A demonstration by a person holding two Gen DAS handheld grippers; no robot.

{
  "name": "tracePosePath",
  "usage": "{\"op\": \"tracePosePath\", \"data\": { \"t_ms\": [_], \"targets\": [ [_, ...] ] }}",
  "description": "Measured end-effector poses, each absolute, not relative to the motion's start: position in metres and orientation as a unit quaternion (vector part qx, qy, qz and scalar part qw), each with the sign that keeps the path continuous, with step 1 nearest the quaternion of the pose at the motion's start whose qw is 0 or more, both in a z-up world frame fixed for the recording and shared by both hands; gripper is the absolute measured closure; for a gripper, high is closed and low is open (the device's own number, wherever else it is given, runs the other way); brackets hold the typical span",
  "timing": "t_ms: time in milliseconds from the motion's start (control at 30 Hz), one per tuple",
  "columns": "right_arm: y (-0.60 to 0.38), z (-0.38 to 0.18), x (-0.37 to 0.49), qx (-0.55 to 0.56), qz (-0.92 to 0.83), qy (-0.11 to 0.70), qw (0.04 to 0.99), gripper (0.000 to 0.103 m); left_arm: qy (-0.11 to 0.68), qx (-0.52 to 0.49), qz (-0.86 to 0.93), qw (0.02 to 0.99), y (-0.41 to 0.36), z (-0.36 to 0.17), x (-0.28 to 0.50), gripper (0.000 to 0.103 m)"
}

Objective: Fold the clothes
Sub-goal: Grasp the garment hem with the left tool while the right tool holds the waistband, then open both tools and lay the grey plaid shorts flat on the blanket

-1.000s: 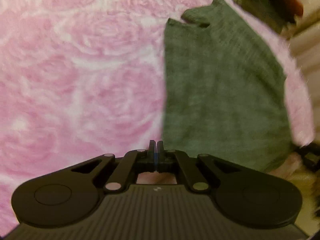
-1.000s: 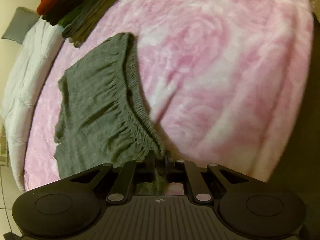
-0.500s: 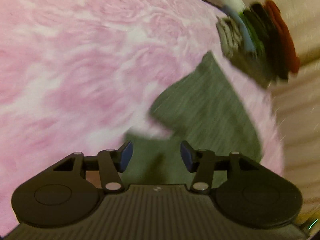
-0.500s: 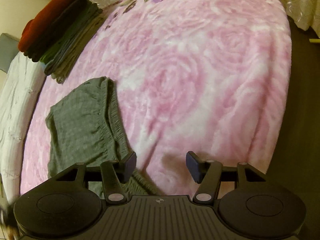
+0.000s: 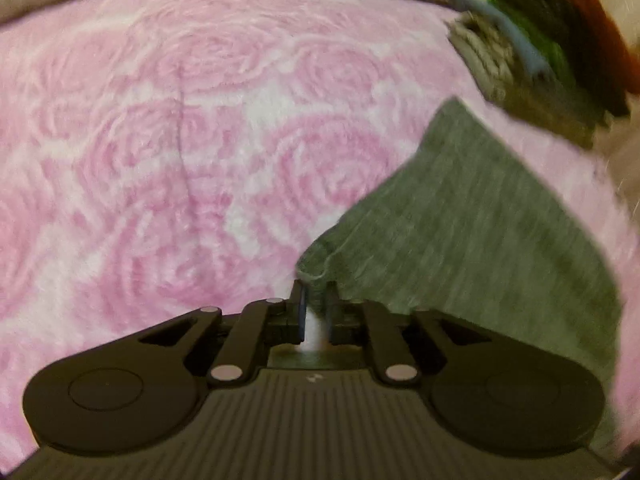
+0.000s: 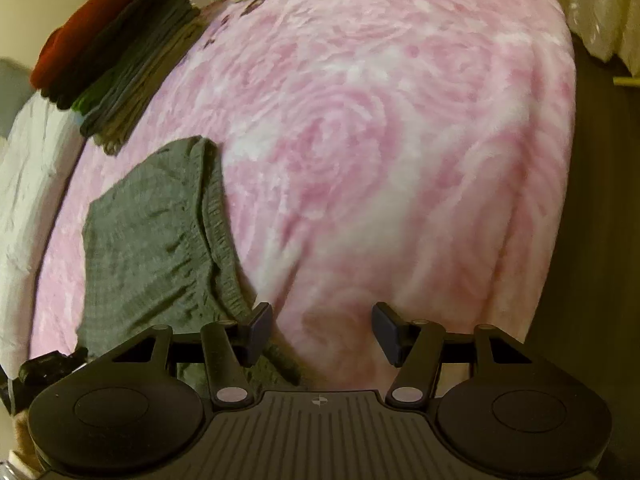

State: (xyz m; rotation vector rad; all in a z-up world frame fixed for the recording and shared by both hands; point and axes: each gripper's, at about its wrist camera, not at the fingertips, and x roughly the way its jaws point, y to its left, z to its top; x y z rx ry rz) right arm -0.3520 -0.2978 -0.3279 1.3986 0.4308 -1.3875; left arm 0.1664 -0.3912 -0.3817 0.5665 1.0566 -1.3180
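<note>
A grey knitted garment [image 5: 480, 240] lies flat on the pink rose-patterned blanket [image 5: 160, 160]. My left gripper [image 5: 316, 300] is nearly closed, and a folded corner of the garment sits pinched between its pads. In the right wrist view the same garment [image 6: 152, 240] lies at the left, its gathered elastic waistband running down towards my left fingertip [image 6: 262, 320]. My right gripper [image 6: 322, 328] is open above the blanket, with only pink blanket between its fingers.
A stack of folded clothes [image 6: 116, 60], red on top, sits at the far end of the bed and shows blurred in the left wrist view as the stack [image 5: 540, 52]. White bedding [image 6: 28, 180] lies beyond the garment. The bed's edge drops to dark floor [image 6: 600, 240] at the right.
The left gripper swung across to the garment's corner, opened on the way and has closed on it. The right gripper let go of the waistband, opened wide and pulled back a little.
</note>
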Motion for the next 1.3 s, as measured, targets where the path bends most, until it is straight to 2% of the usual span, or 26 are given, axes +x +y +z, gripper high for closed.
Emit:
{"op": "tracePosePath", "data": {
  "t_ms": [33,100,133,167,300,367,400,433,500,533,567,600,633,667,767,867,900,933,967,1000,1033,1100,1167,1267,1300],
  "targets": [
    [-0.298,-0.326,-0.349,0.581,-0.581,0.187,0.538,0.044,0.451,0.251,-0.573,0.636,-0.385,-0.379,0.166,0.083],
    [-0.296,-0.323,-0.346,0.576,-0.574,0.193,0.55,0.042,0.45,0.236,-0.558,0.656,-0.366,-0.368,0.172,0.082],
    [-0.293,-0.321,-0.344,0.575,-0.569,0.193,0.555,0.03,0.46,0.225,-0.552,0.658,-0.352,-0.363,0.177,0.079],
    [-0.29,-0.32,-0.344,0.578,-0.563,0.19,0.56,0.023,0.475,0.218,-0.544,0.657,-0.335,-0.359,0.182,0.078],
    [-0.275,-0.319,-0.344,0.602,-0.525,0.175,0.576,0.024,0.563,0.195,-0.498,0.63,-0.249,-0.35,0.184,0.074],
    [-0.271,-0.323,-0.344,0.616,-0.508,0.167,0.579,0.024,0.609,0.184,-0.471,0.611,-0.202,-0.348,0.181,0.069],
    [-0.27,-0.326,-0.343,0.621,-0.5,0.163,0.581,0.024,0.631,0.178,-0.458,0.601,-0.179,-0.347,0.18,0.059],
    [-0.271,-0.328,-0.342,0.625,-0.494,0.159,0.583,0.024,0.654,0.161,-0.443,0.592,-0.158,-0.348,0.176,0.054],
    [-0.273,-0.332,-0.339,0.629,-0.483,0.152,0.59,0.024,0.667,0.135,-0.427,0.596,-0.14,-0.354,0.165,0.054],
    [-0.274,-0.335,-0.336,0.626,-0.483,0.156,0.592,0.026,0.668,0.126,-0.421,0.601,-0.134,-0.357,0.16,0.056],
    [-0.277,-0.339,-0.334,0.623,-0.488,0.166,0.588,0.04,0.668,0.118,-0.414,0.606,-0.128,-0.36,0.155,0.056],
    [-0.279,-0.343,-0.331,0.62,-0.493,0.177,0.585,0.051,0.662,0.119,-0.415,0.612,-0.127,-0.361,0.151,0.066],
    [-0.281,-0.345,-0.329,0.616,-0.497,0.188,0.582,0.076,0.65,0.131,-0.422,0.618,-0.13,-0.359,0.148,0.103],
    [-0.282,-0.346,-0.329,0.611,-0.498,0.199,0.582,0.092,0.637,0.142,-0.429,0.624,-0.133,-0.358,0.145,0.103],
    [-0.283,-0.342,-0.328,0.591,-0.503,0.234,0.586,0.094,0.59,0.204,-0.426,0.655,-0.132,-0.35,0.141,0.103],
    [-0.28,-0.333,-0.322,0.558,-0.506,0.269,0.6,0.093,0.548,0.266,-0.415,0.675,-0.127,-0.345,0.139,0.103],
    [-0.279,-0.331,-0.319,0.55,-0.506,0.28,0.603,0.088,0.541,0.278,-0.413,0.678,-0.124,-0.343,0.139,0.103],
    [-0.279,-0.33,-0.317,0.541,-0.505,0.29,0.606,0.069,0.541,0.276,-0.414,0.678,-0.123,-0.338,0.138,0.103],
    [-0.278,-0.327,-0.314,0.531,-0.508,0.298,0.61,0.056,0.545,0.268,-0.419,0.675,-0.123,-0.333,0.138,0.1],
    [-0.275,-0.32,-0.311,0.517,-0.517,0.3,0.613,0.051,0.558,0.252,-0.42,0.67,-0.122,-0.331,0.137,0.085],
    [-0.272,-0.314,-0.309,0.506,-0.523,0.3,0.617,0.046,0.576,0.231,-0.419,0.663,-0.12,-0.331,0.136,0.064],
    [-0.265,-0.304,-0.306,0.501,-0.527,0.285,0.625,0.046,0.614,0.187,-0.411,0.648,-0.119,-0.334,0.135,0.057],
    [-0.258,-0.305,-0.306,0.522,-0.527,0.267,0.615,0.046,0.641,0.139,-0.392,0.645,-0.116,-0.347,0.138,0.057],
    [-0.247,-0.317,-0.31,0.55,-0.536,0.239,0.594,0.046,0.656,0.09,-0.375,0.649,-0.114,-0.36,0.144,0.07],
    [-0.242,-0.321,-0.311,0.557,-0.542,0.23,0.586,0.046,0.655,0.081,-0.373,0.652,-0.114,-0.361,0.146,0.103]
  ]
}}
